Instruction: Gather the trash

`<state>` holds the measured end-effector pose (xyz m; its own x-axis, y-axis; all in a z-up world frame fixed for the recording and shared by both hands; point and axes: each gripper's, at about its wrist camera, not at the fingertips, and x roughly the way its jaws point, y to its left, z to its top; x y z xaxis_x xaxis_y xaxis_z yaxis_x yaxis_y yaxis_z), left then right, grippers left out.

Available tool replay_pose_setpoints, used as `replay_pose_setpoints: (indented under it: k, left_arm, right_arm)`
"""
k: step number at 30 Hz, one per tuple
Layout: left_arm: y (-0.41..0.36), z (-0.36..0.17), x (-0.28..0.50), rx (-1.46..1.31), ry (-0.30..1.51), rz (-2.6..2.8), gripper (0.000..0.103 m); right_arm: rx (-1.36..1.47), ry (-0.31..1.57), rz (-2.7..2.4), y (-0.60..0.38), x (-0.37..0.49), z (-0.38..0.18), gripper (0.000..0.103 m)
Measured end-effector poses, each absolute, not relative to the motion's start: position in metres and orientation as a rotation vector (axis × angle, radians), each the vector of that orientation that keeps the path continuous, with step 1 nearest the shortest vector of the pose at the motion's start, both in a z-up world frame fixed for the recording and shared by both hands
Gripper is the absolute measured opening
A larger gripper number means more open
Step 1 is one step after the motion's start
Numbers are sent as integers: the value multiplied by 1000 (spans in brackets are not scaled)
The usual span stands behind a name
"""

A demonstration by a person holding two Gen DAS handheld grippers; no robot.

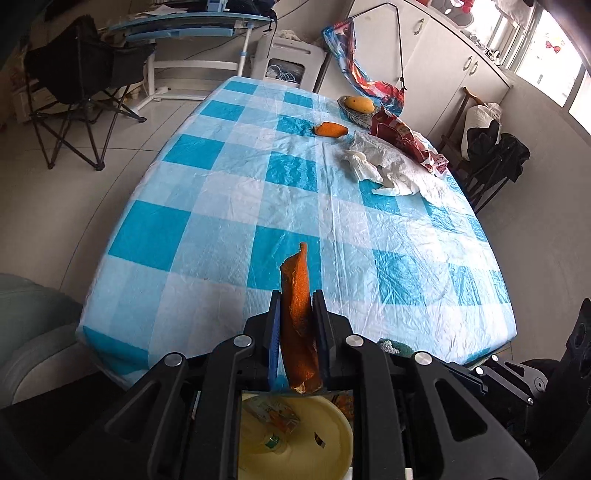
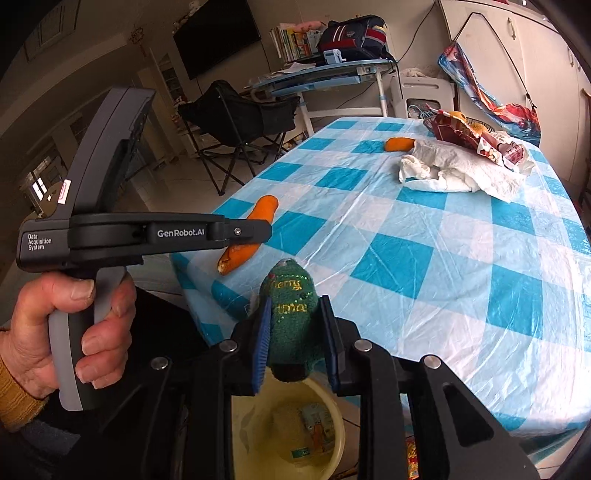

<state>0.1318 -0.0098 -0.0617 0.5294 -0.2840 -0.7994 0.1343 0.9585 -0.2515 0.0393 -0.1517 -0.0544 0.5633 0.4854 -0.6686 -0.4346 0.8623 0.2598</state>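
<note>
My left gripper (image 1: 297, 299) is shut on a long orange peel (image 1: 297, 295) and holds it above a pale yellow basin (image 1: 332, 435) that holds a carton and a bottle. My right gripper (image 2: 295, 306) is shut on a green knitted cloth (image 2: 291, 314) above the same basin (image 2: 325, 435). The left gripper with its peel (image 2: 255, 229) also shows in the right wrist view. On the checked table lie another orange peel (image 1: 330, 129), crumpled white tissue (image 1: 384, 162) and a red snack wrapper (image 1: 402, 138).
The blue-and-white checked table (image 1: 258, 206) fills the middle. A dish with a mango (image 1: 360, 105) stands at the far edge. A black folding chair (image 1: 81, 85) and a blue desk (image 1: 192, 26) stand beyond. White cabinets (image 1: 443, 48) line the right wall.
</note>
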Motion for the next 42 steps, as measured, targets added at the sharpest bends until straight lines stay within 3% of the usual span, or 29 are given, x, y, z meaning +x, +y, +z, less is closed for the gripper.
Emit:
replay_pose_setpoints:
  k: [6, 9, 12, 14, 17, 23, 42]
  left_arm:
    - [1, -72, 69, -96, 1059, -208, 16]
    - [6, -83, 46, -93, 1116, -204, 18]
    - [14, -80, 32, -89, 1078, -187, 42]
    - [20, -67, 28, -105, 994, -168, 69]
    - [23, -50, 20, -85, 868, -128, 86]
    - [19, -42, 20, -60, 820, -119, 89]
    - [23, -39, 20, -80, 799, -90, 96]
  right_arm:
    - [-21, 869, 554, -134, -6, -64, 33]
    - [11, 838, 485, -150, -18, -57, 51]
    - [91, 785, 379, -176, -23, -48, 66]
    - [151, 758, 301, -190, -23, -44, 76]
    - [205, 723, 218, -198, -21, -42, 84]
    - [132, 715, 183, -180, -20, -46, 92]
    - [-5, 722, 188, -160, -23, -56, 93]
